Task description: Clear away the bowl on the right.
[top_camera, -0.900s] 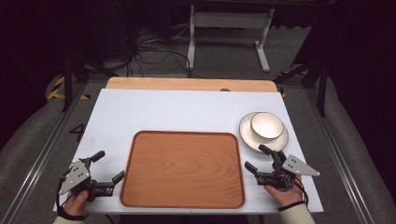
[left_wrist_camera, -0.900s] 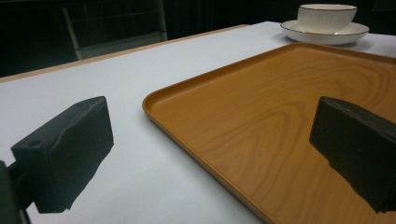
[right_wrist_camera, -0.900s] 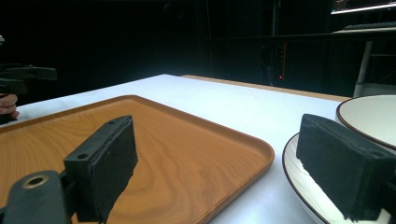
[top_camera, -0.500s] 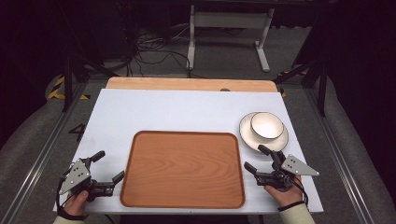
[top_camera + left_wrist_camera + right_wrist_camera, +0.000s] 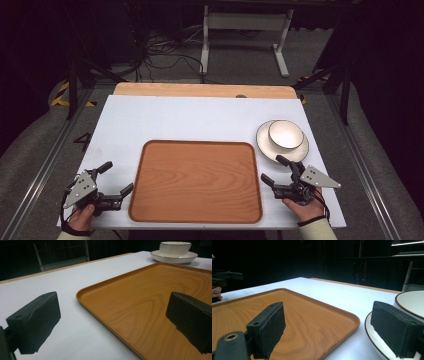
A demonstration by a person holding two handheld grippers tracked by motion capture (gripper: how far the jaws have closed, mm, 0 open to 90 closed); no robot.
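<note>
I hold right gripper (image 5: pixel 281 171) wide open, empty | bowl (image 5: pixel 285 134) just ahead | left gripper (image 5: pixel 115 177) open, farther

Both my hands are parked at the near edge, well apart. Left gripper (image 5: pixel 116 178) sits at the near left, jaws spread wide with nothing between them, pointing right and a bit far. Right gripper (image 5: pixel 275 169) is at the near right, jaws just as wide and empty, angled toward the far left. Wrists low, forearms barely poking in.
</note>
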